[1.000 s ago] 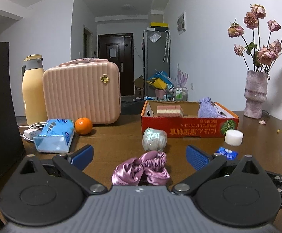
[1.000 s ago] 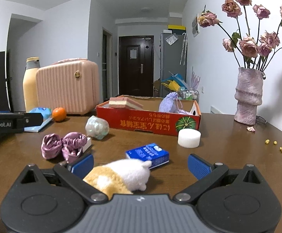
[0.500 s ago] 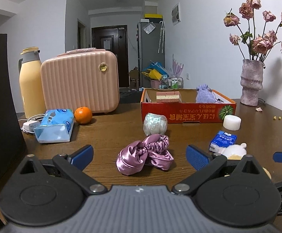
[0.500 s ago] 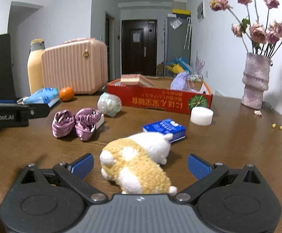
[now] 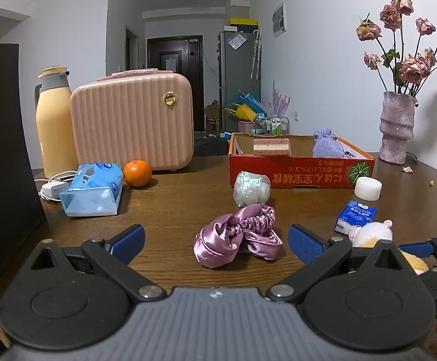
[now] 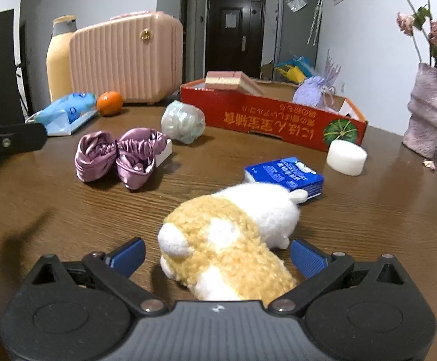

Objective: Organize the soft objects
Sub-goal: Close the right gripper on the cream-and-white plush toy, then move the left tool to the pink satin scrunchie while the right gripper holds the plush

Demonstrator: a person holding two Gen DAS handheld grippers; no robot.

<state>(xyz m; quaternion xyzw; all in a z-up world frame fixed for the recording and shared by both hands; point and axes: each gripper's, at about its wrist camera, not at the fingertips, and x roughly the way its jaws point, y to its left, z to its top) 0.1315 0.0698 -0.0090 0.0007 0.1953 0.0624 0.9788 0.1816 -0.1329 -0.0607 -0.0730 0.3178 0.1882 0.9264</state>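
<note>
A yellow and white plush toy (image 6: 230, 237) lies on the brown table between the blue pads of my right gripper (image 6: 218, 255), which is open around its rear end. A purple satin scrunchie (image 5: 236, 236) lies just ahead of my left gripper (image 5: 216, 240), which is open with nothing between its fingers. A pearly soft ball (image 5: 251, 188) rests in front of the red cardboard box (image 5: 299, 174). Inside the box are a striped sponge (image 5: 272, 146) and a lilac pouch (image 5: 325, 143). The plush (image 5: 371, 233) also peeks out at the right of the left wrist view.
A blue tissue pack (image 6: 284, 174) and a white puck (image 6: 346, 158) lie near the box. A pink case (image 5: 132, 120), yellow flask (image 5: 54, 123), orange (image 5: 137, 173), blue wipes pack (image 5: 93, 188) and charger (image 5: 53, 188) stand at the left. A vase of dried roses (image 5: 397, 126) stands at the right.
The right gripper has pulled back and risen, so the plush now shows fully between its fingers. The left gripper has also drawn back from the scrunchie. Both stayed open.
</note>
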